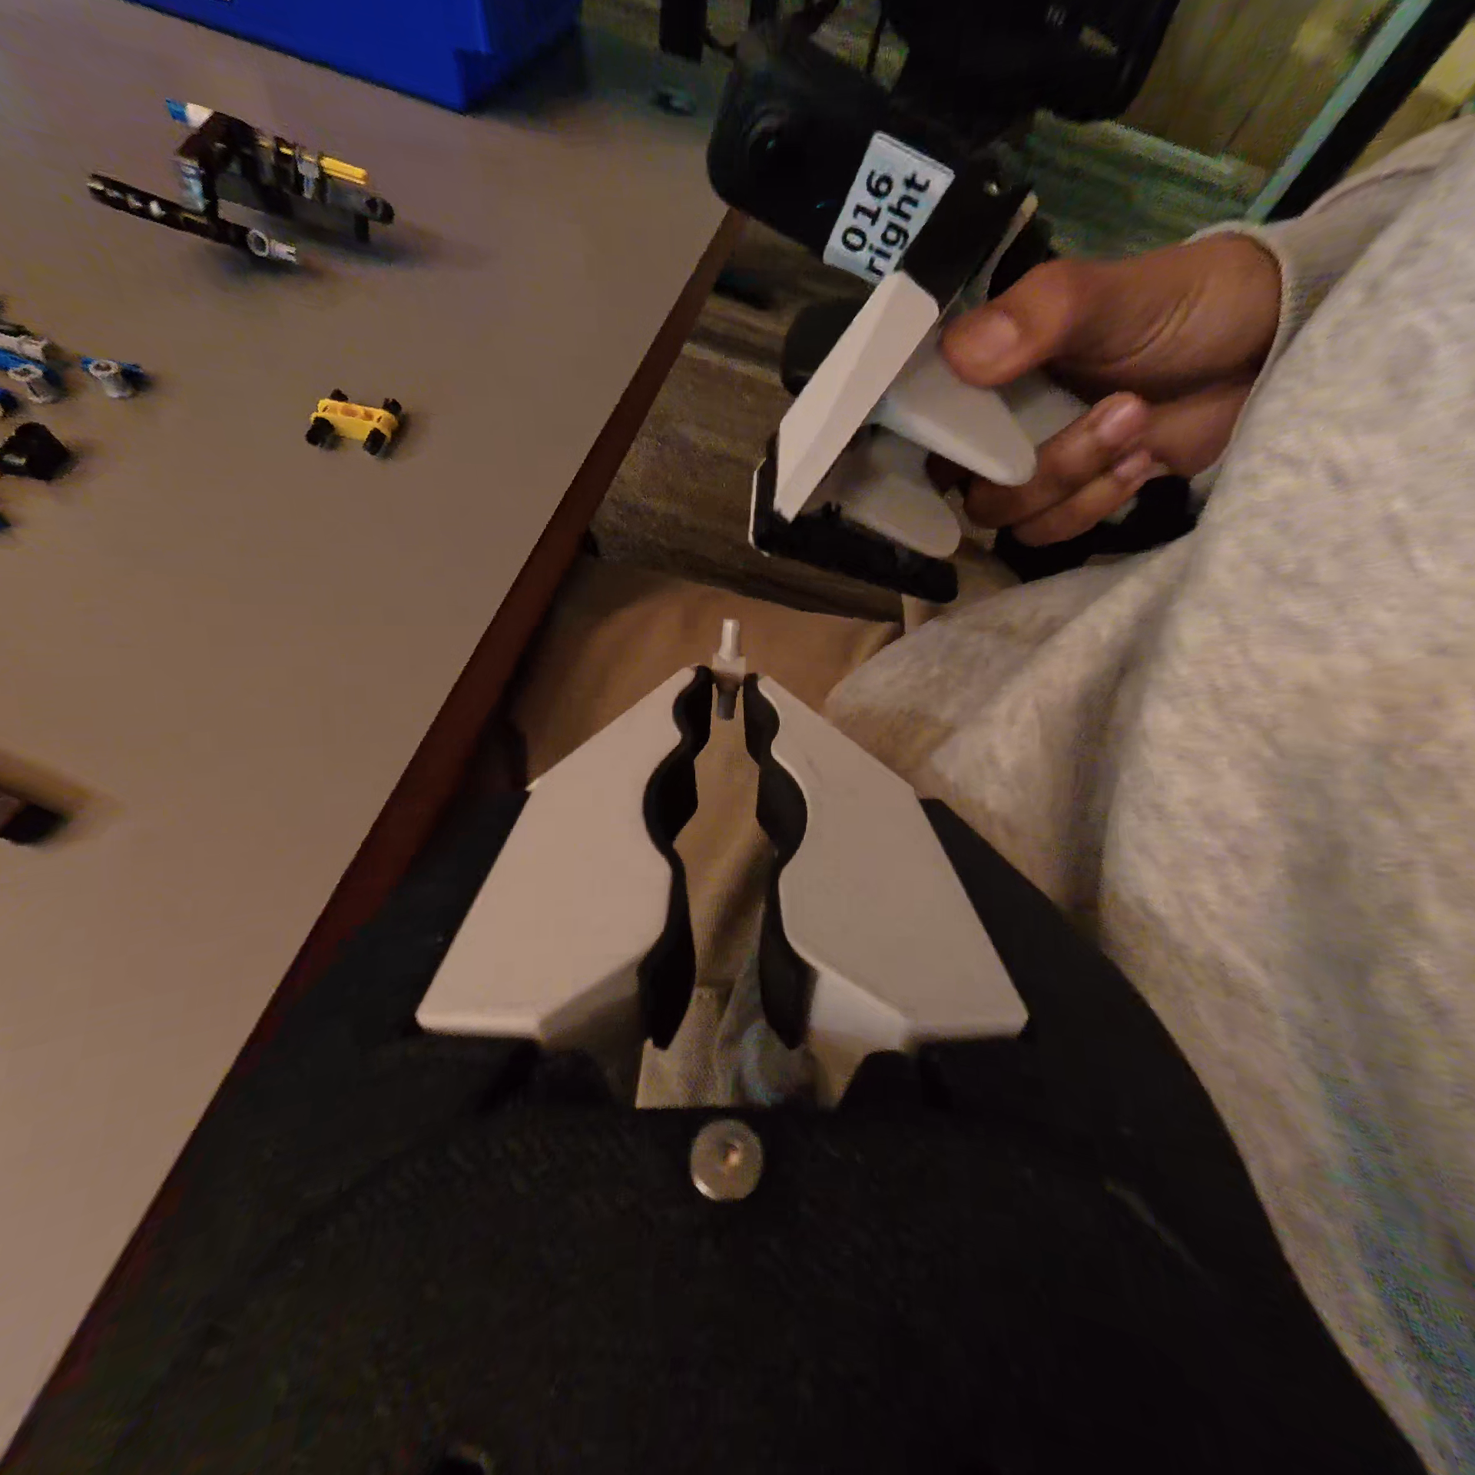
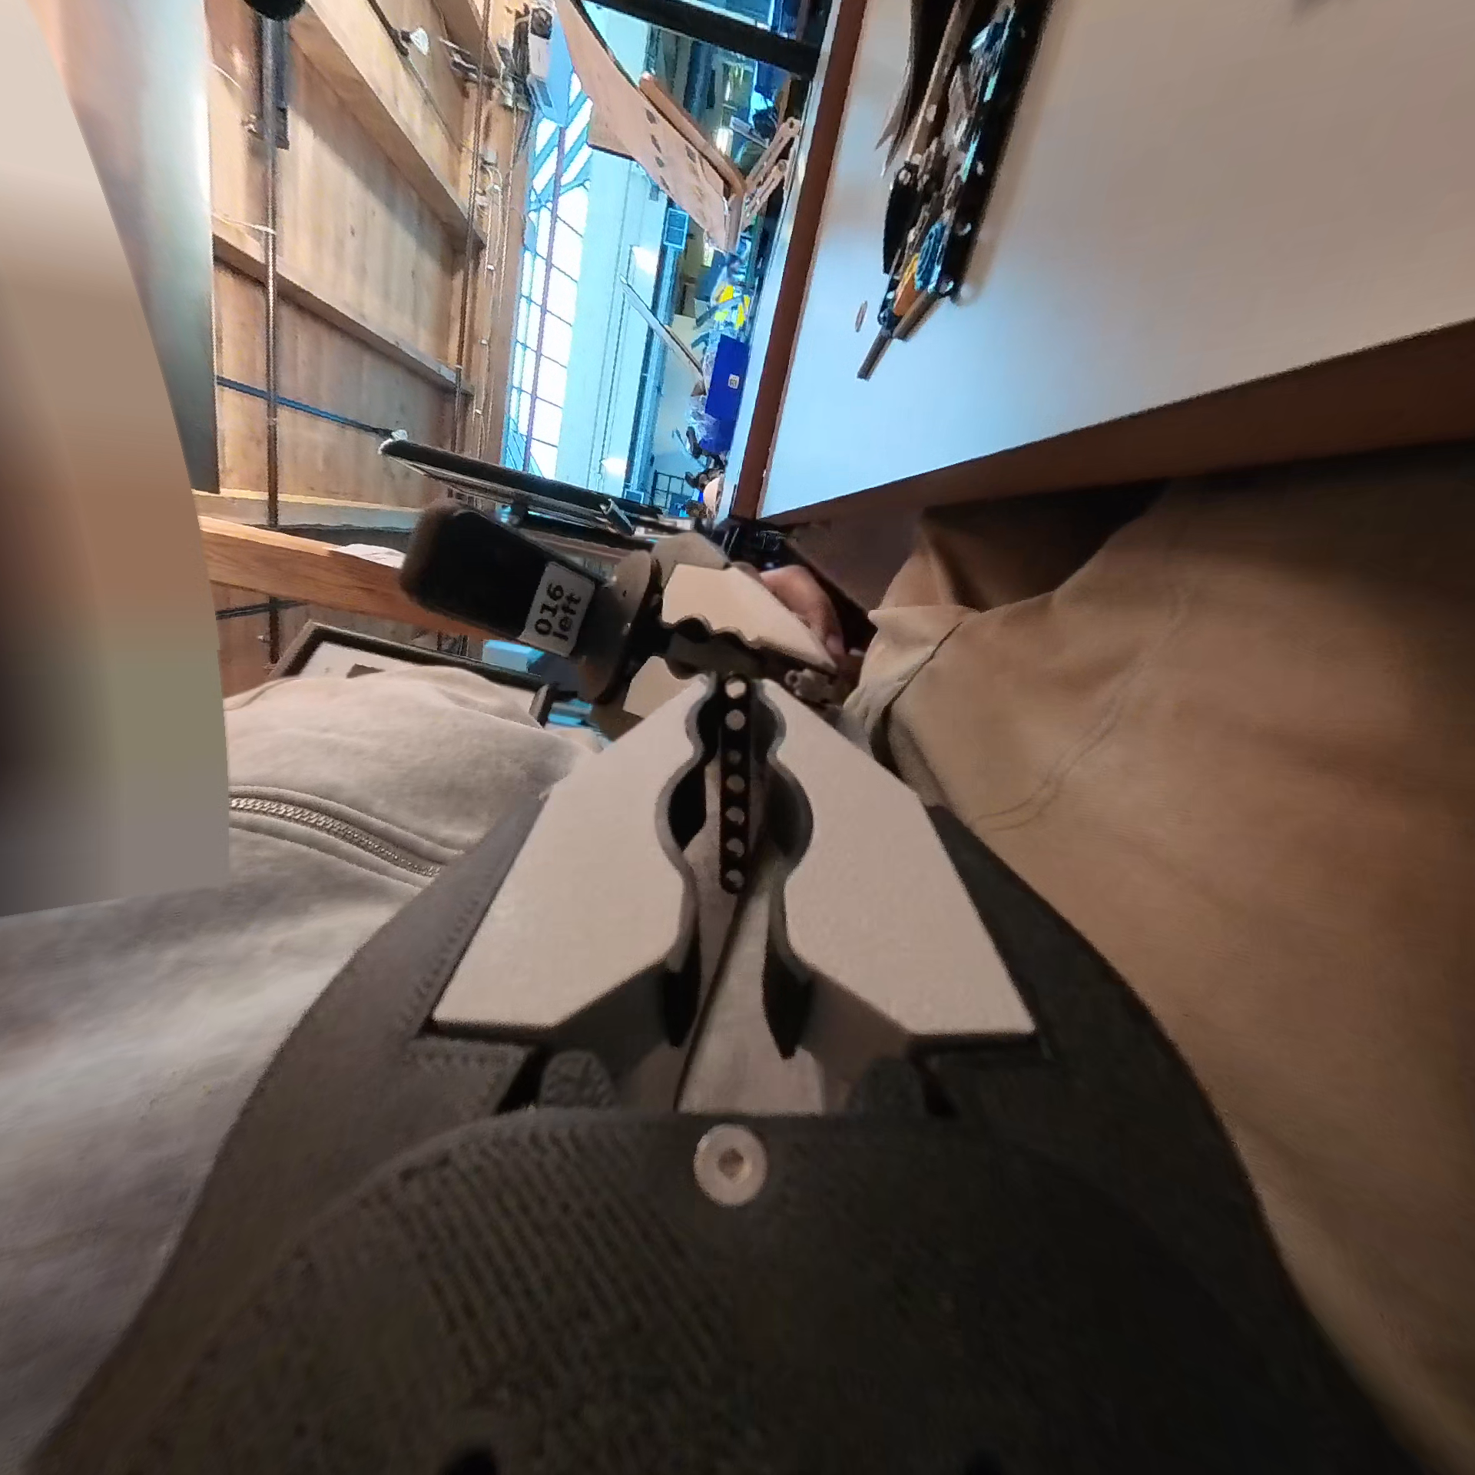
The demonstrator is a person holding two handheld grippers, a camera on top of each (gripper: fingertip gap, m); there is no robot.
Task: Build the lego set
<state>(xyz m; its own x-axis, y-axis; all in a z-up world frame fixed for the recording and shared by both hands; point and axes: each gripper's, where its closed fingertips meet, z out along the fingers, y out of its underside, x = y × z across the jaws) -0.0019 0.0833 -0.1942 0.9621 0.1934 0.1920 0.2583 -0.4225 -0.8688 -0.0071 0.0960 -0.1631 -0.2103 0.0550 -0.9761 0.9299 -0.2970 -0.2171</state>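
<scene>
My left gripper [image 1: 728, 678] is shut on a small light grey pin [image 1: 728, 650] that sticks out past the fingertips. It is held off the table, above a person's lap. My right gripper [image 2: 734, 694] is shut on a black beam with a row of holes [image 2: 734, 786] that lies along the fingers. The two grippers face each other, tips close but apart. The right gripper [image 1: 806, 503] shows in the left wrist view, held by a hand [image 1: 1117, 359]. The left gripper [image 2: 826, 666] shows in the right wrist view.
The table [image 1: 279, 638] lies to the left with a brown edge. On it are a partly built black assembly [image 1: 239, 183], a yellow piece [image 1: 355, 419], small blue and grey pieces [image 1: 48, 367] and a blue bin [image 1: 383, 40]. Tan trousers [image 2: 1157, 758] and a grey sweatshirt [image 1: 1237, 718] are close by.
</scene>
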